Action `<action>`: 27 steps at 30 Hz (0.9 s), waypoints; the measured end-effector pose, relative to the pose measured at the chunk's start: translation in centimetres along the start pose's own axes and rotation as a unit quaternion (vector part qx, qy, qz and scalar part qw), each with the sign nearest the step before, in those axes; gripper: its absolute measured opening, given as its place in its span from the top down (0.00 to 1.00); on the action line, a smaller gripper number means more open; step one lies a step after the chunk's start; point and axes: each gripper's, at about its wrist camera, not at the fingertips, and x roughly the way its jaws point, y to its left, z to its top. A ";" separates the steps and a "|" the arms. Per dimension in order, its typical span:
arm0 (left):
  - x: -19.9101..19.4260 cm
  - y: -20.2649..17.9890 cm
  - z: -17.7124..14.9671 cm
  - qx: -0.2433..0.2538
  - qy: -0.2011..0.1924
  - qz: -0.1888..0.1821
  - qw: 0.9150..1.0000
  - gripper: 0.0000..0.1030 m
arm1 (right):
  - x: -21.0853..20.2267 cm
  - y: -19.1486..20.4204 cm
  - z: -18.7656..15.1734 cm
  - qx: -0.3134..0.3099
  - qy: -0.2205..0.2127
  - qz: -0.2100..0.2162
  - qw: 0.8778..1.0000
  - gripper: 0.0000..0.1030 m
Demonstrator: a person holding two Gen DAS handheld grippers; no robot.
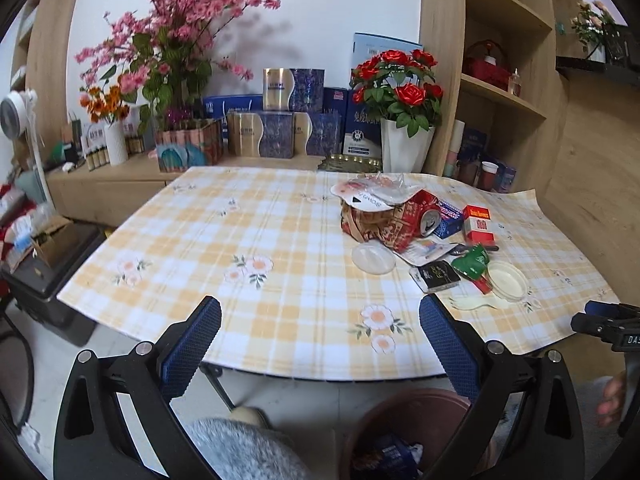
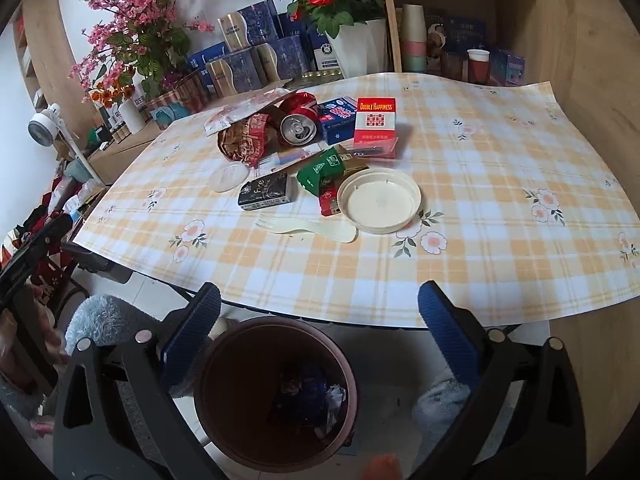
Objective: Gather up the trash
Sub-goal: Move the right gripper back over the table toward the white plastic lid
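Observation:
A heap of trash lies on the checked tablecloth (image 2: 480, 200): a crushed red can (image 2: 297, 125), a red cigarette pack (image 2: 375, 122), a blue box (image 2: 338, 118), a black pack (image 2: 267, 192), a green wrapper (image 2: 322, 174), a cream lid (image 2: 379, 200), a plastic fork (image 2: 312, 232) and a brown snack bag (image 2: 242, 142). The same heap shows at the right in the left wrist view, with the can (image 1: 430, 220) and lid (image 1: 506, 280). A brown bin (image 2: 276, 396) with some wrappers inside stands below the table edge. My right gripper (image 2: 320, 320) hangs open over the bin, empty. My left gripper (image 1: 320, 324) is open and empty at the table's near edge.
Flower pots (image 1: 404, 144), blue gift boxes (image 1: 280, 132) and a wooden shelf (image 1: 504, 92) line the back. A white fan (image 1: 16, 112) and a black case (image 1: 48, 264) stand on the left. The bin's rim (image 1: 404, 404) and a grey fluffy slipper (image 1: 240, 448) lie below the left gripper.

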 end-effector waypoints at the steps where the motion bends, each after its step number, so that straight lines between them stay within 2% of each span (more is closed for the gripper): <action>1: 0.1 0.0 0.1 0.002 -0.001 0.001 1.000 0.06 | 0.3 -0.2 0.0 -0.001 0.004 0.002 1.000 0.05; 4: 0.7 0.0 0.5 0.005 -0.001 0.000 1.000 0.06 | 1.0 -0.5 0.1 0.001 0.014 0.012 1.000 0.05; 11: 2.8 -0.2 0.5 0.001 0.010 -0.011 1.000 0.06 | 2.7 -0.1 0.6 -0.044 0.019 -0.033 0.998 0.06; 17: 4.6 -1.0 0.8 0.006 0.007 -0.013 1.000 0.06 | 4.6 -1.8 1.6 -0.035 0.034 -0.033 0.998 0.06; 23: 6.6 -1.1 1.1 -0.011 0.034 -0.023 0.999 0.06 | 6.3 -3.8 2.6 -0.018 0.035 -0.049 0.998 0.06; 27: 7.4 -0.8 0.8 -0.014 0.039 -0.023 0.999 0.06 | 7.6 -4.8 3.3 -0.008 0.036 -0.056 0.998 0.06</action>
